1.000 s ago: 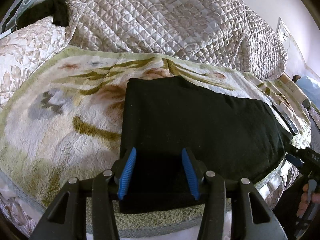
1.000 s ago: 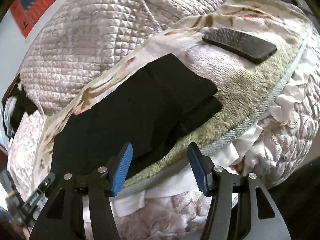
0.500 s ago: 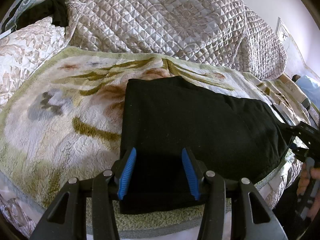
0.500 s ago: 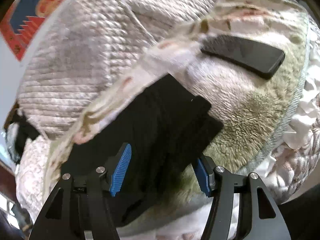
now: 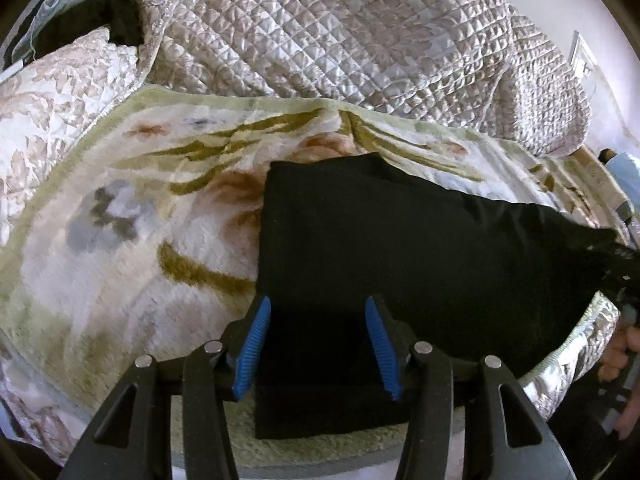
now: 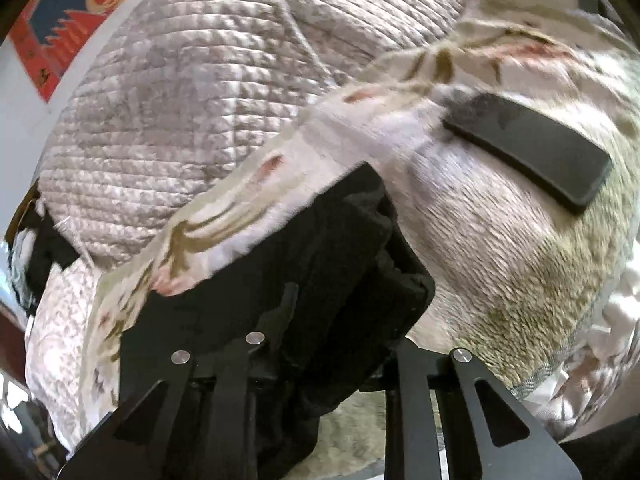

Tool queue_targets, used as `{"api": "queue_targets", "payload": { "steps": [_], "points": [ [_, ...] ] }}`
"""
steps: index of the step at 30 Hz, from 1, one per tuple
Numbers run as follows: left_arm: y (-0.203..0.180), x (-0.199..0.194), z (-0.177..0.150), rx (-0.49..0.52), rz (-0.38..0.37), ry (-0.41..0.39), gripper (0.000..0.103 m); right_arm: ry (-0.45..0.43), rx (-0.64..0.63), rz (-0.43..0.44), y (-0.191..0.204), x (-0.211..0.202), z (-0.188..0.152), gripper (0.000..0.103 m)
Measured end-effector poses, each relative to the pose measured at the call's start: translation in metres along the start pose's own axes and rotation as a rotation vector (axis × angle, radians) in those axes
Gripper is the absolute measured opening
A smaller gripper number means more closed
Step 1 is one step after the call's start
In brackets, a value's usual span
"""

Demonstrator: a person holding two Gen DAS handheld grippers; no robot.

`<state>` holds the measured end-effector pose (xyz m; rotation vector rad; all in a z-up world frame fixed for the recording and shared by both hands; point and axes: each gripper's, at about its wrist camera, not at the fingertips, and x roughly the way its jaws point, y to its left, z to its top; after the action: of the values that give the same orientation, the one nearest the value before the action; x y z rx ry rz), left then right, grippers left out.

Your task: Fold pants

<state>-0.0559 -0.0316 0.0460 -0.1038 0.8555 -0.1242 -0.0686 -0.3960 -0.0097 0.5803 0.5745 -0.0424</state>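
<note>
Black pants (image 5: 400,248) lie folded into a long strip on a floral fleece blanket (image 5: 120,240). My left gripper (image 5: 318,344) hovers open over the strip's near left end, blue pads apart with the cloth below them. At the strip's right end my right gripper (image 5: 624,272) is closing its jaws on the cloth, which is drawn up into a point there. In the right wrist view the pants (image 6: 320,264) bunch between the jaws of the right gripper (image 6: 344,320) and hide both pads.
A dark phone (image 6: 528,152) lies on the blanket beyond the pants' right end. A quilted silver cover (image 5: 340,32) is heaped behind. The bed's edge runs just under both grippers. A hand (image 5: 624,348) shows at the right edge.
My right gripper moved forward over the pants' right end and closed on it, bunching and lifting the cloth. The left gripper has stayed open in place.
</note>
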Motion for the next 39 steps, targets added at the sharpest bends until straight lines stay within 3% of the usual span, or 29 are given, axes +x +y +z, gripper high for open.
{"api": "queue_targets", "payload": {
  "steps": [8,16,23,29,39],
  "points": [
    [0.009,-0.003,0.016,0.005,0.026,-0.017,0.052,-0.003,-0.117,0.083,0.044,-0.011,0.000,0.018],
    [0.029,-0.001,0.014,-0.056,0.059,-0.021,0.052,0.012,-0.246,0.203,0.103,-0.017,-0.013,0.018],
    [0.057,-0.008,0.009,-0.130,0.095,-0.031,0.052,0.122,-0.446,0.326,0.171,0.006,-0.062,0.018],
    [0.082,-0.012,0.000,-0.200,0.120,-0.025,0.052,0.277,-0.563,0.303,0.190,0.052,-0.116,0.018],
    [0.091,-0.016,-0.003,-0.240,0.102,-0.034,0.052,0.197,-0.615,0.280,0.211,0.033,-0.117,0.019]
  ]
}}
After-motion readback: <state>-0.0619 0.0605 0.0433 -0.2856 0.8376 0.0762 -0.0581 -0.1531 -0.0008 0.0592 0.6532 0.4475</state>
